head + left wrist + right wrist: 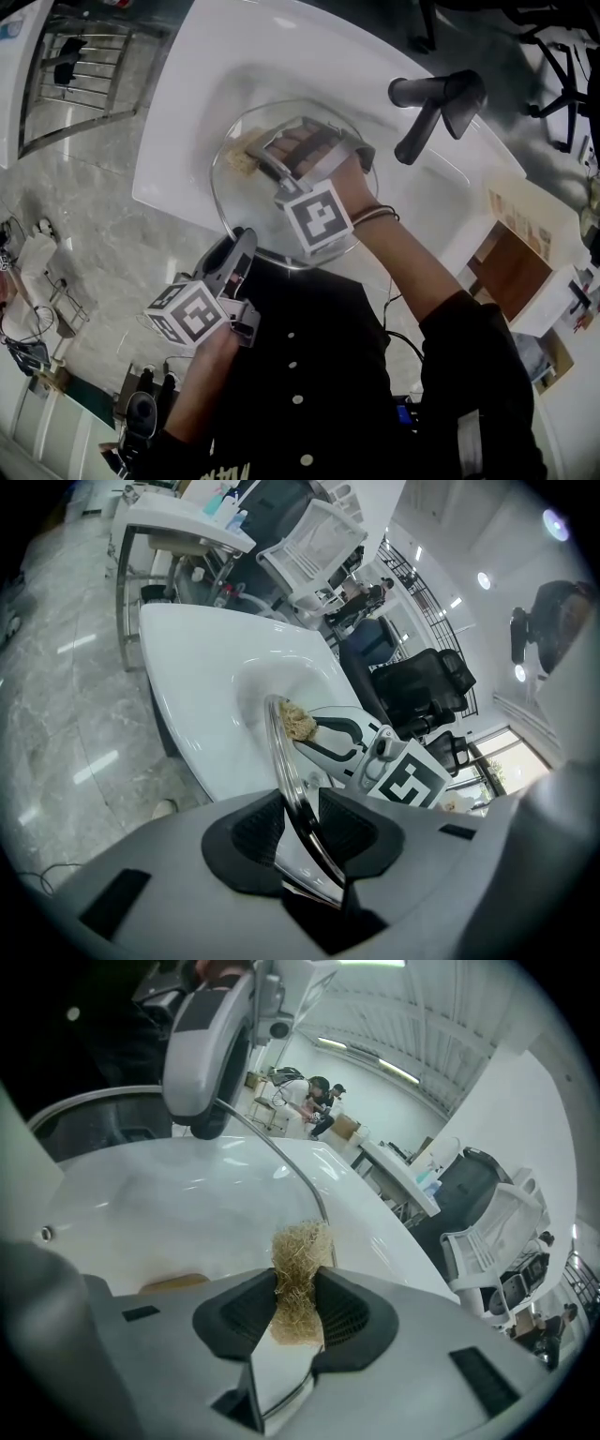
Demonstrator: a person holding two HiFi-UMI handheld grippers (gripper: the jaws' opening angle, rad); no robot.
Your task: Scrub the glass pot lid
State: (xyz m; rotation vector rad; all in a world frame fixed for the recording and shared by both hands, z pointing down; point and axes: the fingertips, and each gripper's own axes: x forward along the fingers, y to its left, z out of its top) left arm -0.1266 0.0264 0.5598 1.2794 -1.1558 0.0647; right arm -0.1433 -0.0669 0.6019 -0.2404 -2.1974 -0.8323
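Observation:
The glass pot lid [246, 202] is held tilted over the white sink [178, 141]. My left gripper [240, 248] is shut on its near metal rim [283, 752], which runs edge-on between the pads [258, 832]. My right gripper [272, 155] reaches over the lid from the right, shut on a tan fibrous scrubber [243, 161]. In the right gripper view the scrubber [302, 1255] sticks out between the jaws against the lid's glass, close to the rim [281, 1162], with the left gripper [208, 1054] above. The left gripper view shows the scrubber [298, 722] pressed on the lid's far side.
A dark faucet [436, 103] stands at the sink's right rim. At the top left a wire dish rack [80, 80] sits on the marble counter [84, 234]. Boxes [511, 253] lie to the right of the sink.

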